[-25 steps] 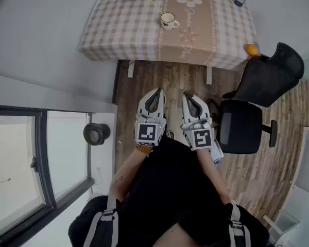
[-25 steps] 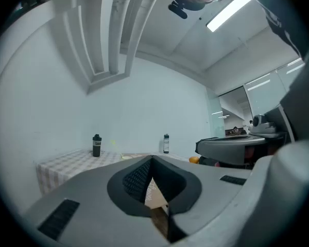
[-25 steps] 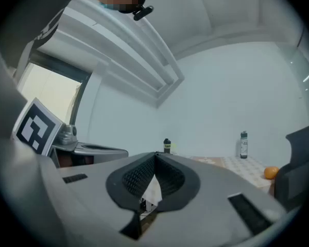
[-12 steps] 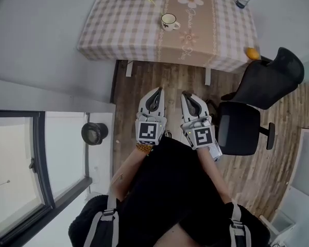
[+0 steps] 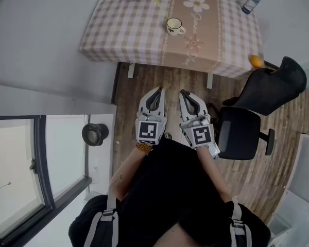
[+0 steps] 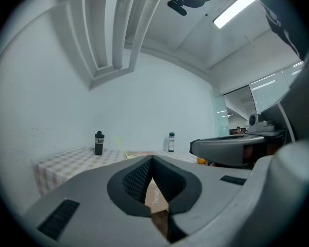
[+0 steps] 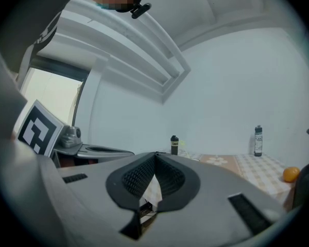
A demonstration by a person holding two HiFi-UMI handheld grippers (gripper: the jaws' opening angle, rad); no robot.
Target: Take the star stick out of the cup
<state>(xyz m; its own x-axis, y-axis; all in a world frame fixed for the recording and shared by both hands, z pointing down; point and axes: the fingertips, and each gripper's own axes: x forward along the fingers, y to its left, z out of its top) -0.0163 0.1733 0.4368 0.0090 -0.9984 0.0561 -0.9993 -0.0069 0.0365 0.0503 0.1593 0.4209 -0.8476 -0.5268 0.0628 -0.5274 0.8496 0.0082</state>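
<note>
Standing well back from the table [image 5: 118, 30] here, holding the left gripper [image 5: 156, 90] and right gripper [image 5: 184, 93] low in front. Got the fingers on both pinched fully together, gripping nothing. Can just make out the star stick [image 5: 155, 1] leaning out of the cup [image 5: 174, 25] mid-table, far off. Looks like only the approach stage. Could easily tip the cup by yanking the stick sideways, or bump it by arriving with fingers closed. Might also clip the chair [image 5: 239, 130] while stepping in.

Home/office-type rm: checked-cloth table [image 5: 123, 30], 1 office chair [image 5: 239, 133], wood floor [image 5: 159, 78], window [image 5: 15, 163].
</note>
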